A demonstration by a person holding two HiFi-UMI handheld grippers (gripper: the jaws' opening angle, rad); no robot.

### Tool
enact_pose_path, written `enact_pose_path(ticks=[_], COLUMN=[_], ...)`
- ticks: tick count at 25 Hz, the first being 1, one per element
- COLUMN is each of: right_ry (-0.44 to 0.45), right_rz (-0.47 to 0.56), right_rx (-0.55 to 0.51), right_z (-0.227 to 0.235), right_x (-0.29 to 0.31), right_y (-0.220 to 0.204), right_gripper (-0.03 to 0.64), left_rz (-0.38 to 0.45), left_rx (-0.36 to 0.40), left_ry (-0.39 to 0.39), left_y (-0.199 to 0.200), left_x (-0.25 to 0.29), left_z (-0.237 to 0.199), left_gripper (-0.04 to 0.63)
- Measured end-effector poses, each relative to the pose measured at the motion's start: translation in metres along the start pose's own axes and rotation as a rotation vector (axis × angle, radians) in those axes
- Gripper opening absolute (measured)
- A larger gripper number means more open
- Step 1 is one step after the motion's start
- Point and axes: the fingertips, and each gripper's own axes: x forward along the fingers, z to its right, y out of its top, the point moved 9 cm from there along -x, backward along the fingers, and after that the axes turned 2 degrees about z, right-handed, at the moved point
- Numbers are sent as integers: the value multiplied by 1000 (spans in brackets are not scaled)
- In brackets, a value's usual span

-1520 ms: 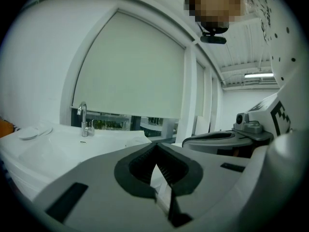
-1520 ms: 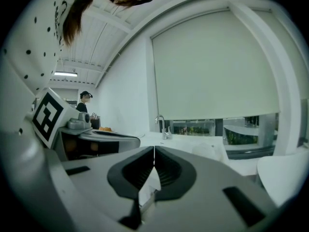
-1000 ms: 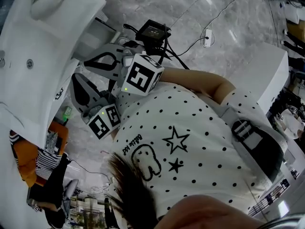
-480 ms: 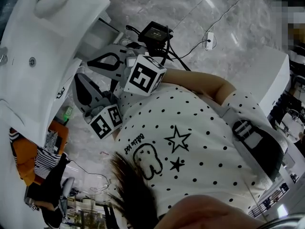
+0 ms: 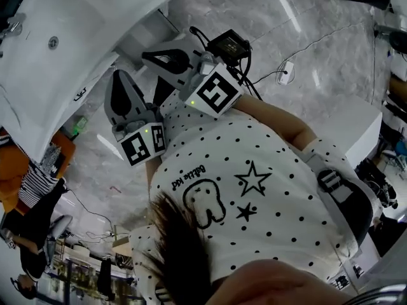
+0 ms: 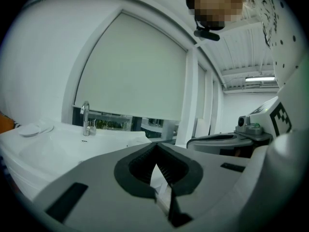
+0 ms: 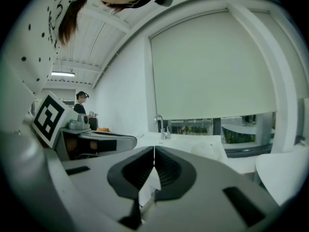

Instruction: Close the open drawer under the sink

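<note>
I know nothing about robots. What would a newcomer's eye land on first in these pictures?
A polka-dot shirt with a star print fills the middle of the overhead picture. The left tongs and right tongs, each carrying a black-and-white patterned cube, are pinched shut and empty. They point toward a white sink with a shiny tap.

A: How many grippers are shown?
B: Two: left gripper (image 6: 155, 144) and right gripper (image 7: 154, 150). Each bears one marker cube, left cube (image 5: 141, 146) and right cube (image 5: 217, 91).
A: And the fixtures?
B: One sink (image 5: 70, 75), at ten o'clock in the head view; one faucet (image 6: 86, 119); one bystander (image 7: 82, 103), at nine o'clock in the right gripper view.
</note>
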Motion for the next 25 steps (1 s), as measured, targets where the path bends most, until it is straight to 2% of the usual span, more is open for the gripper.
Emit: enact_pose_path(ticks=[4,8,15,23,25], right_ry=[-71,-130,-128,-102,-99], right_rz=[-11,-57,-95,-149,-158], right_rx=[82,56,33,47,58], right_z=[6,14,23,41,38], right_x=[-11,-19,-8,-4,6], right_y=[-1,-5,-16,-23,-35], right_gripper=[15,15,15,15,15], left_rz=[-50,-155,-381,-599,-645], left_rx=[5,-40,-137,-225,-238], left_ry=[2,-40,-93,-115,-126], left_y=[-5,-26,-81,-157,-181], left_x=[1,3,0,-3,-3], left_z=[-10,-22,-36,-22,-24], left_gripper=[6,6,8,9,43])
